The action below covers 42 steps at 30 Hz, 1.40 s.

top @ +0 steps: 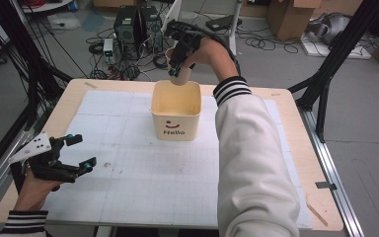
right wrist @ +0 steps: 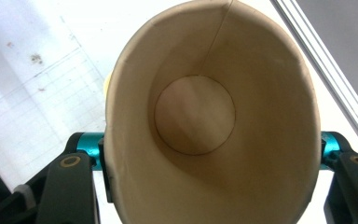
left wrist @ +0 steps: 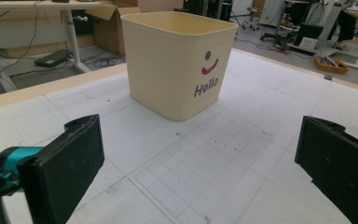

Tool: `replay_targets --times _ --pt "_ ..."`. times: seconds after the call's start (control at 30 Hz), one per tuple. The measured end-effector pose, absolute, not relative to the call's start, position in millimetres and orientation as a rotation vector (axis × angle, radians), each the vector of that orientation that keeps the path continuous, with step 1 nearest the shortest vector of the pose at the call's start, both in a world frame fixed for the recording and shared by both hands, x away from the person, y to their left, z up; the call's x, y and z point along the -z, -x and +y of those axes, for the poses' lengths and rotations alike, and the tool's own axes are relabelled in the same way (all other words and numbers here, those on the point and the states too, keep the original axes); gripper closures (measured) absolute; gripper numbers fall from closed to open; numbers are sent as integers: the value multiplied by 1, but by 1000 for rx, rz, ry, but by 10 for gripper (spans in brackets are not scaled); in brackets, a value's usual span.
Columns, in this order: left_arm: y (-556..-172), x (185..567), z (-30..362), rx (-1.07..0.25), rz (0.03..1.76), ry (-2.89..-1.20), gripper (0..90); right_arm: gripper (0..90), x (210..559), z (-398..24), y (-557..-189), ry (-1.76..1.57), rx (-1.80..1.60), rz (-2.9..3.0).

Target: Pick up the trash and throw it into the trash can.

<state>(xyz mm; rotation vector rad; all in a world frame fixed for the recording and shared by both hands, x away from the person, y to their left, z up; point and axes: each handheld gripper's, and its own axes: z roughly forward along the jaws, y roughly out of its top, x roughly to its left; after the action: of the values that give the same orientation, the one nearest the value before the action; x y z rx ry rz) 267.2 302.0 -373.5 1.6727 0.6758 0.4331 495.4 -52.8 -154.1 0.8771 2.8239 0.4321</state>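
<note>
Empty paper cup [right wrist: 195, 116] above cream bin [top: 175, 106].

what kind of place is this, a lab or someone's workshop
Most likely a robotics or data-collection lab. A table covered with a gridded mat stands inside a black metal frame, and computer towers with loose cables and cardboard boxes sit on the floor behind it.

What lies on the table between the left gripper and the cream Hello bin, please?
Nothing: between the left gripper and the Hello bin lies bare white grid mat, as the left gripper view shows.
</note>
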Motion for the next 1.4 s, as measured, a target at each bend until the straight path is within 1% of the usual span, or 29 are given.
replay_targets --times 0.23,1.13,1.4 --pt "-267 373 302 -433 674 -1669 18 321 164 -48 -500 -831 -418 2824" --pt "-267 373 301 -431 674 -1680 18 316 235 -46 -515 -843 -399 2864" --pt "-267 374 301 -430 676 -1683 18 314 246 -45 -518 -853 -395 2855"
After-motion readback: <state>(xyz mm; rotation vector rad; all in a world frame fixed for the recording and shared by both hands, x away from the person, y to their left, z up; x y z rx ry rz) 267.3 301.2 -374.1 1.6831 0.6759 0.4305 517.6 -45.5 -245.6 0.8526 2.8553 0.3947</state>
